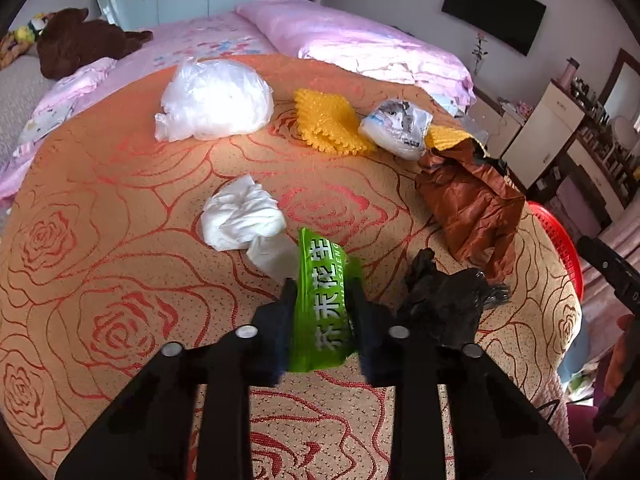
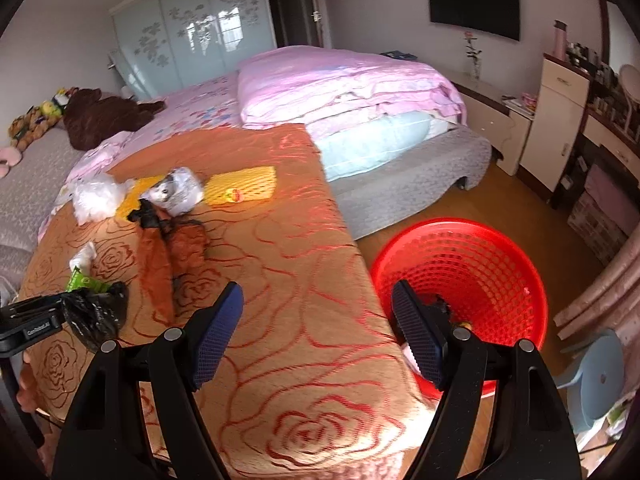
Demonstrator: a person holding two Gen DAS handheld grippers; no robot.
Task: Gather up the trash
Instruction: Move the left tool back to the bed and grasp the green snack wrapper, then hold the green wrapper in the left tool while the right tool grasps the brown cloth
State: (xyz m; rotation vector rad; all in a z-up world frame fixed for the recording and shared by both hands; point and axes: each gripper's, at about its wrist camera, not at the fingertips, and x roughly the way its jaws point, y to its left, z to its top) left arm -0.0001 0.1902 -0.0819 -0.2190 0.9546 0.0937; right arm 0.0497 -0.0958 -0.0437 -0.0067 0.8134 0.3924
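Observation:
My left gripper (image 1: 322,288) is shut on a green snack wrapper (image 1: 324,304) and holds it just above the orange rose bedspread (image 1: 100,208). A crumpled white tissue (image 1: 240,220) lies just beyond it and a black plastic bag (image 1: 444,304) lies to its right. My right gripper (image 2: 318,300) is open and empty over the bedspread's corner, beside a red mesh basket (image 2: 480,264) on the floor. In the right wrist view the green wrapper (image 2: 82,282) and the black bag (image 2: 96,312) show at the far left.
More trash lies on the bedspread: a clear plastic bag (image 1: 216,100), yellow mesh pads (image 1: 328,120), a printed white packet (image 1: 396,124) and a brown bag (image 1: 472,204). A pink quilt (image 2: 344,84) covers the bed behind. A blue stool (image 2: 592,376) stands right of the basket.

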